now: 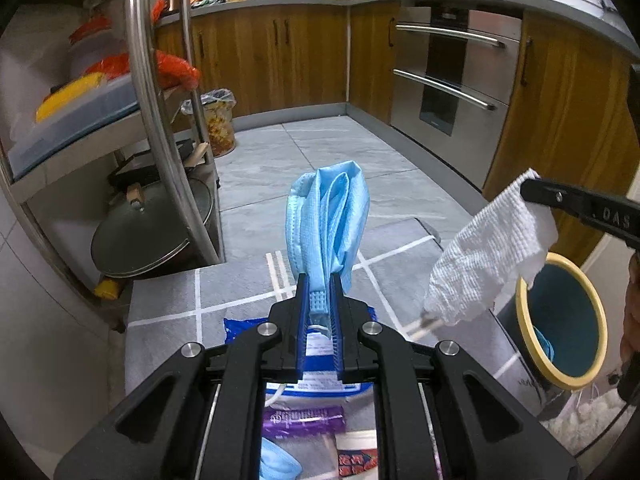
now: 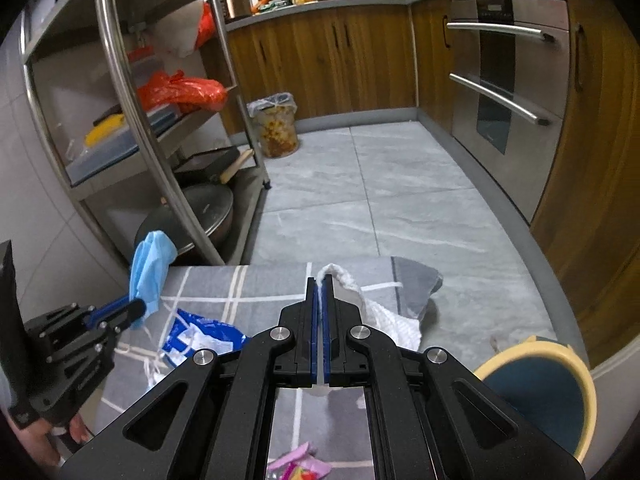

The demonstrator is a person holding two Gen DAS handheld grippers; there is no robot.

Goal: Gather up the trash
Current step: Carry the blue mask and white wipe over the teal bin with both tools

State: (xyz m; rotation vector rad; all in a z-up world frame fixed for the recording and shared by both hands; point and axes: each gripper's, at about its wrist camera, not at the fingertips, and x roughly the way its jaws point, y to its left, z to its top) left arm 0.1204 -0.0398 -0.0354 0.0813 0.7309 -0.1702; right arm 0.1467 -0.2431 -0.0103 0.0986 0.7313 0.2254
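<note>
I have a crumpled blue face mask [image 1: 326, 220] pinched between my left fingers [image 1: 304, 300], which are pressed tight on its lower edge, so the mask stands up past the tips and is held clear above the grey rug [image 1: 168, 308]. In the right wrist view the same mask [image 2: 150, 272] hangs off the left gripper [image 2: 134, 310], well to the left of my right fingers. My right gripper [image 2: 320, 280] is pressed together on a white paper towel [image 2: 384, 316], a thin edge of it caught between the blue pads while the rest droops down to the right of the fingers. From the left view the towel [image 1: 488, 252] hangs from the right gripper [image 1: 532, 188], off to the right of my left fingers and just above the bin. That bin [image 1: 524, 320] has a yellow rim and a blue inside, and it stands below and to the right of both pairs of fingers; something blue lies inside it. Under my left fingers on the rug lie a blue-and-white wrapper [image 1: 236, 328], a purple packet [image 1: 304, 420] and another blue mask [image 1: 280, 464]. Ahead of the fingers stretches the grey tiled floor [image 2: 400, 200], with a steel rack [image 2: 132, 92] to the left holding a lidded pan and an orange bag, a lined basket [image 2: 276, 126] beyond it, and wooden cabinets with a steel oven [image 2: 508, 92] to the right. Part of a hand [image 2: 60, 436] shows at the lower left edge.
</note>
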